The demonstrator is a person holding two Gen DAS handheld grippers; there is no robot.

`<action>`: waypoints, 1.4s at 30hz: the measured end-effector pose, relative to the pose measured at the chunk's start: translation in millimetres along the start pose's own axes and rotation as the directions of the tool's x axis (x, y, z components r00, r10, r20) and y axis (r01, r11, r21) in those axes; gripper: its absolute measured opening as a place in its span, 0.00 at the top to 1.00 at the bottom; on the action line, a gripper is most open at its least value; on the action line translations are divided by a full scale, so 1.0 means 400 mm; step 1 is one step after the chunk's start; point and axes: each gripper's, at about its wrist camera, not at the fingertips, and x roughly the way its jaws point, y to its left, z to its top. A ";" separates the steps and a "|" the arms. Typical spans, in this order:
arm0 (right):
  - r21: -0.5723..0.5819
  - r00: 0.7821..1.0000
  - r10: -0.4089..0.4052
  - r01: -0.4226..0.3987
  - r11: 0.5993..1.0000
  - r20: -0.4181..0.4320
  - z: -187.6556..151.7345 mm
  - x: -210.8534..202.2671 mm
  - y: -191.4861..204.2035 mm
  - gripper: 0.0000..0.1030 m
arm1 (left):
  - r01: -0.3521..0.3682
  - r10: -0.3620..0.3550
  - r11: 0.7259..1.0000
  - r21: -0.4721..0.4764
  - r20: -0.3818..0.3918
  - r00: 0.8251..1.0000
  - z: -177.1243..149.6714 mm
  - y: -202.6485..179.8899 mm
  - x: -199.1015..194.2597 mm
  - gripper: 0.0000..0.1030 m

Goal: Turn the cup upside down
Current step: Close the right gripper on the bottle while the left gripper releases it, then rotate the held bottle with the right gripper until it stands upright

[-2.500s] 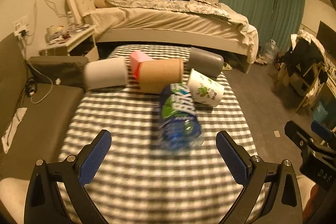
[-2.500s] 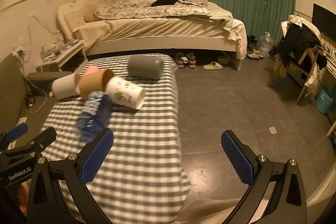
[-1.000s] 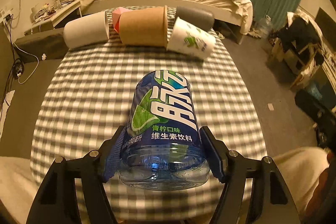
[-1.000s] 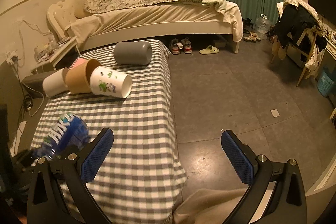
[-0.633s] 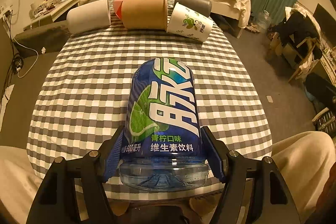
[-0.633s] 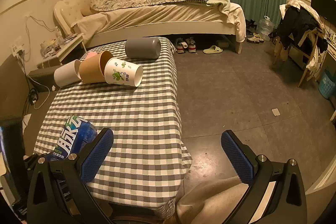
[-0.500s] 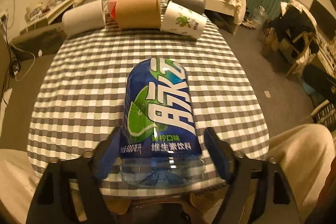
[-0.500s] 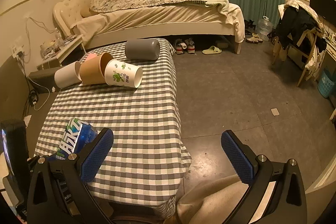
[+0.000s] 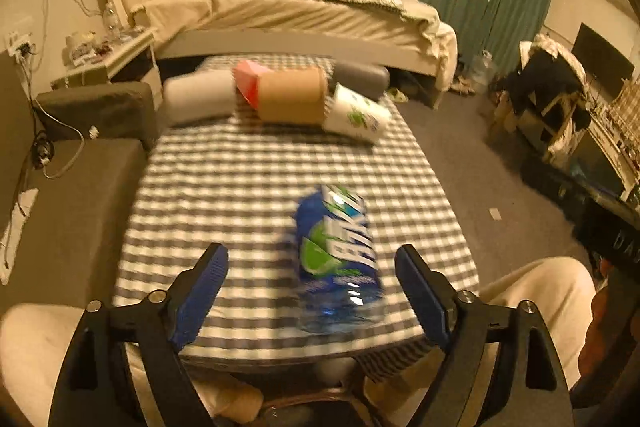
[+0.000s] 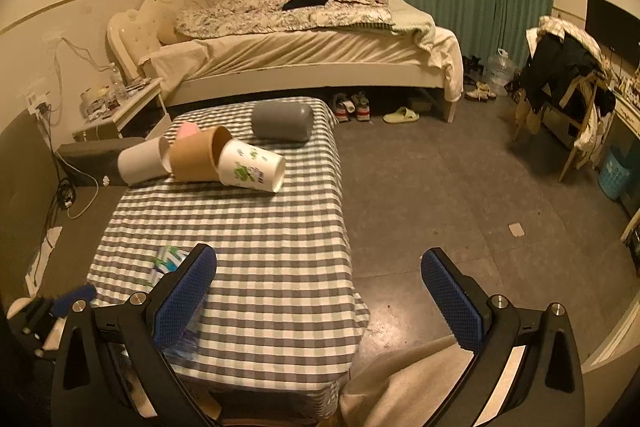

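Note:
A blue drink bottle with a green and white label lies blurred near the front edge of the checked table, clear base toward me. My left gripper is open, its fingers apart on either side of the bottle and touching nothing. In the right wrist view the bottle shows partly behind a finger. My right gripper is open and empty over the table's right front corner. At the far end several cups lie on their sides: a white one, a brown one, a printed white one.
A pink cup and a grey cylinder also lie at the far end. A grey sofa flanks the table's left side, bare floor its right. A bed stands behind. A person's legs are at the front edge.
The left gripper was shut on the blue bottle and held it up. Its fingers have now spread, and the bottle lies free on the table. The right gripper stayed open.

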 end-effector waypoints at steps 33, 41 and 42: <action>-0.104 0.944 0.085 -0.124 0.987 -0.318 -0.248 0.253 0.354 0.30 | -0.219 0.221 0.970 -0.109 0.006 0.975 -0.059 0.306 0.091 0.11; -0.131 0.961 0.111 -0.147 0.980 -0.252 -0.197 0.195 0.351 0.32 | -0.214 0.216 0.972 -0.098 0.007 0.976 -0.062 0.299 0.093 0.11; -0.129 0.963 0.114 -0.149 0.980 -0.246 -0.189 0.191 0.349 0.32 | -0.214 0.216 0.972 -0.096 0.009 0.976 -0.061 0.297 0.092 0.11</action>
